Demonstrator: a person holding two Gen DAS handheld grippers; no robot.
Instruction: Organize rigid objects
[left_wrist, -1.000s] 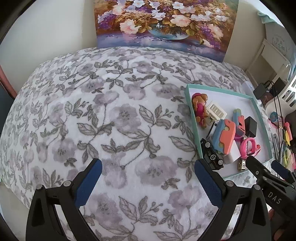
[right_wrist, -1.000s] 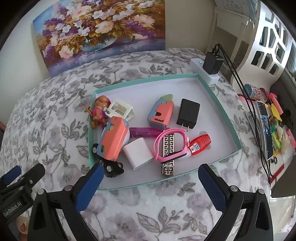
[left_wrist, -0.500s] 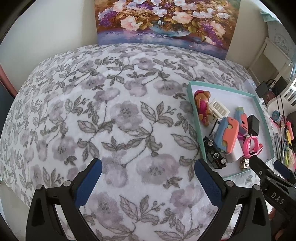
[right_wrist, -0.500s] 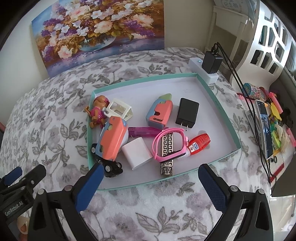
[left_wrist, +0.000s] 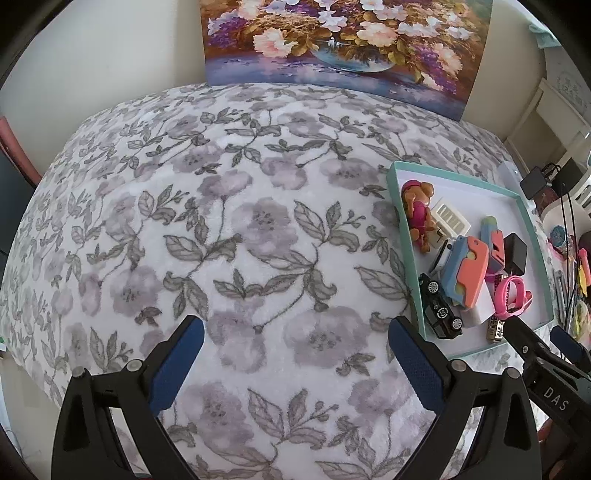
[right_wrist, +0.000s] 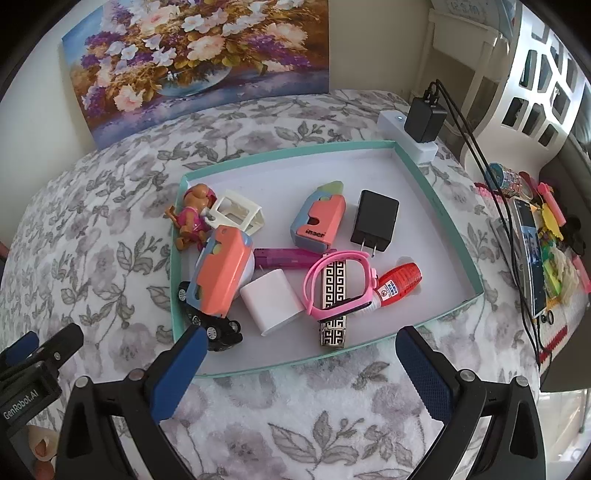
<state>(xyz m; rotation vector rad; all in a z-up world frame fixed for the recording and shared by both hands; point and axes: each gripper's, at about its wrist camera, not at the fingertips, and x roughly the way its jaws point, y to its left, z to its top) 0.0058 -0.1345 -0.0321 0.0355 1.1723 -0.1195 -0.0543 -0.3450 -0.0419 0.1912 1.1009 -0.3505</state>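
A teal-rimmed tray (right_wrist: 439, 206) (left_wrist: 532, 236) lies on the floral blanket and holds several small items: a dog figure (right_wrist: 192, 218), a black toy car (right_wrist: 218, 330), a white charger cube (right_wrist: 273, 301), a black plug adapter (right_wrist: 375, 221), a pink watch band (right_wrist: 334, 286), a red glue bottle (right_wrist: 397, 280) and an orange-blue case (right_wrist: 221, 275). My right gripper (right_wrist: 301, 369) hovers open at the tray's near edge, empty. My left gripper (left_wrist: 295, 363) stands open over bare blanket, left of the tray, holding nothing.
A flower painting (left_wrist: 343, 40) leans on the back wall. A white power strip with a black charger (right_wrist: 417, 125) sits behind the tray, its cables running right. A phone and colourful clutter (right_wrist: 532, 258) lie at the far right. Wide blanket (left_wrist: 184, 206) spreads left.
Both grippers have drawn back and risen slightly, so the tray looks a little farther and smaller. Nothing in the tray has moved and both jaws stay open.
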